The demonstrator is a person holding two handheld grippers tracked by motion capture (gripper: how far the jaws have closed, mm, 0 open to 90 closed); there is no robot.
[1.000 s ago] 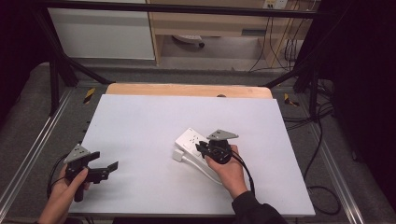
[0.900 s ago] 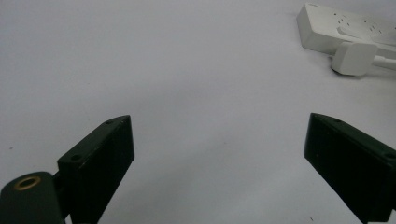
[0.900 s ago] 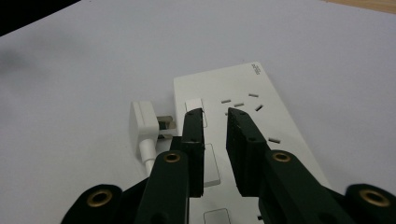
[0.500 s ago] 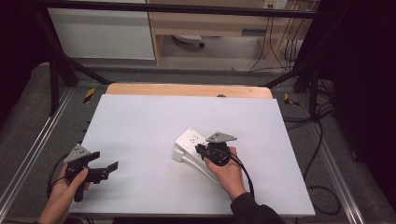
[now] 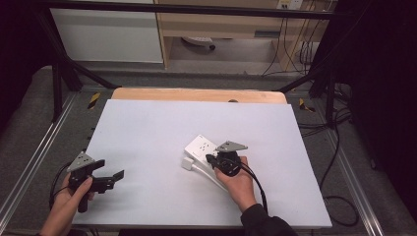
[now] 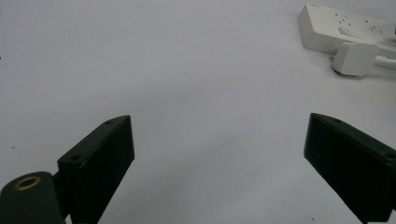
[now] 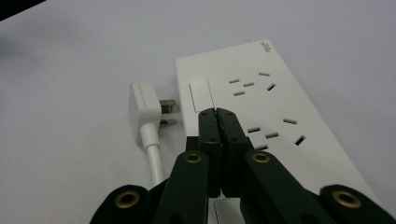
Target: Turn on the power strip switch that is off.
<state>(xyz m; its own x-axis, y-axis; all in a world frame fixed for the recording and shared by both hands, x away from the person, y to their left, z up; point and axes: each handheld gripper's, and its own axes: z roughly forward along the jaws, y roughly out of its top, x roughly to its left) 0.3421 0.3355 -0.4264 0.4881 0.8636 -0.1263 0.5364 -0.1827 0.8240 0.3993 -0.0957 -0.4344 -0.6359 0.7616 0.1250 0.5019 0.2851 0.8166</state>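
A white power strip (image 5: 200, 146) lies flat near the table's middle, with several sockets and a switch (image 7: 200, 95) on top. A white plug (image 7: 144, 109) on a white cable lies beside its end, prongs toward the strip but apart from it. My right gripper (image 7: 216, 112) hovers over the strip (image 7: 261, 93), tips close to the switch. Its jaws have just been closing and are now shut with nothing between them. My left gripper (image 5: 109, 169) rests open at the front left, empty, and its view shows the strip (image 6: 336, 28) and plug (image 6: 355, 58) far off.
The white tabletop (image 5: 147, 128) has a wooden strip (image 5: 196, 94) along its far edge. A black metal frame (image 5: 59, 73) and floor cables (image 5: 339, 147) surround the table. A hand holds each gripper near the front edge.
The right gripper's jaws have come together above the power strip. Both hands have hardly shifted, and the strip and plug lie as before.
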